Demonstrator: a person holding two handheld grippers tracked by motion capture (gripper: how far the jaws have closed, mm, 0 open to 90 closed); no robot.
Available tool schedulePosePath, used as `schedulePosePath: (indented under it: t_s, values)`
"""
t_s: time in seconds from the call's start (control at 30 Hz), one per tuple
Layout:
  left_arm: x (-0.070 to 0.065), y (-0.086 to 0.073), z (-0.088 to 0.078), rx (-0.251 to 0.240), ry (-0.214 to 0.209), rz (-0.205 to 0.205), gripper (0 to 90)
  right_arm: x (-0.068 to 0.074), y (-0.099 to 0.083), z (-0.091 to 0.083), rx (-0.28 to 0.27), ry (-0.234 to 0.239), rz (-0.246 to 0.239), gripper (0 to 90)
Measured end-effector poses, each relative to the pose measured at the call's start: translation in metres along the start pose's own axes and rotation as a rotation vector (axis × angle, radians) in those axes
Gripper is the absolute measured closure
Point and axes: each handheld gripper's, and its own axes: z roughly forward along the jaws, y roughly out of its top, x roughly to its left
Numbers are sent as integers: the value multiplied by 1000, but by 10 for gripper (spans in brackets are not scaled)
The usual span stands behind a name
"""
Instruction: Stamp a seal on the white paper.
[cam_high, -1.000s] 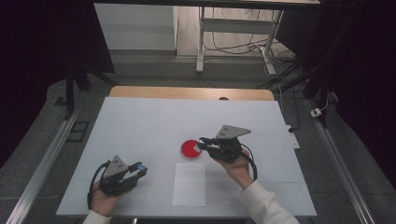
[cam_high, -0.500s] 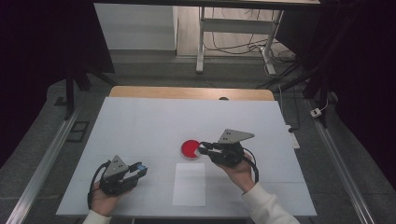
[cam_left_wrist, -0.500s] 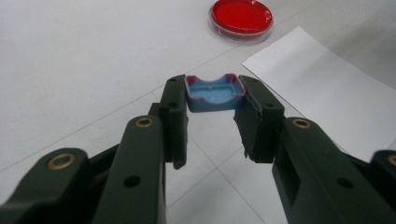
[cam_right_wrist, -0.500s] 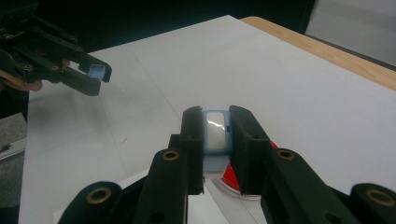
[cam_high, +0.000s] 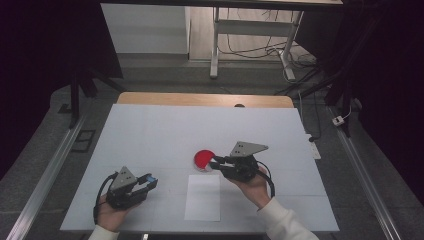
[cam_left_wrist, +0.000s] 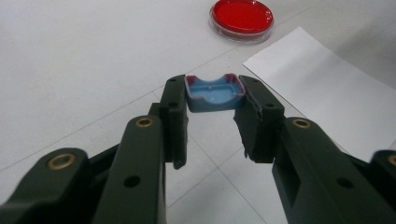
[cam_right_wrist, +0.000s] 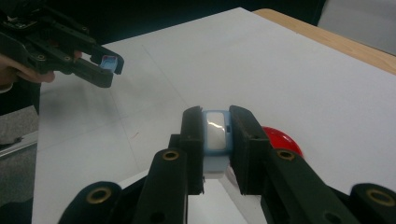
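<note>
My left gripper is shut on a small blue tray-shaped piece with reddish rims, held just above the white table at the front left. My right gripper is shut on a pale blue piece with a white face. In the high view the right gripper points left, its tips beside a red round dish. That dish lies flat on the table. The left gripper with its blue piece also shows far off in the right gripper view.
A white sheet of paper lies flat near the front edge, between the two hands. A wooden strip runs along the table's far edge. Metal rails flank the table, and a stand with cables is beyond it.
The right hand has drifted a little back toward the person, still gripping its pale blue piece. The left hand has stayed put.
</note>
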Motion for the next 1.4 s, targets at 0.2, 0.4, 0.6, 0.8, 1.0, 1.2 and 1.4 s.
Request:
schedulePosePath:
  t_s: [0.2,0.4,0.6,0.8,1.0,1.2,1.4]
  values:
    - [0,0,0,-1,1,-2,647,5,-2,0,7,13,-3,755]
    - [0,1,0,-1,1,2,647,12,-5,-2,16,26,-12,755]
    - [-1,1,0,-1,0,3,647,19,-8,-5,24,33,-21,754]
    - [-1,1,0,-1,4,2,647,25,-10,-4,31,45,-23,755]
    - [-1,1,0,-1,2,2,647,31,-13,-2,45,58,-35,754]
    - [0,0,1,1,4,0,647,38,-18,3,70,75,-46,754]
    - [0,0,0,0,3,0,646,43,-22,10,103,84,-65,754]
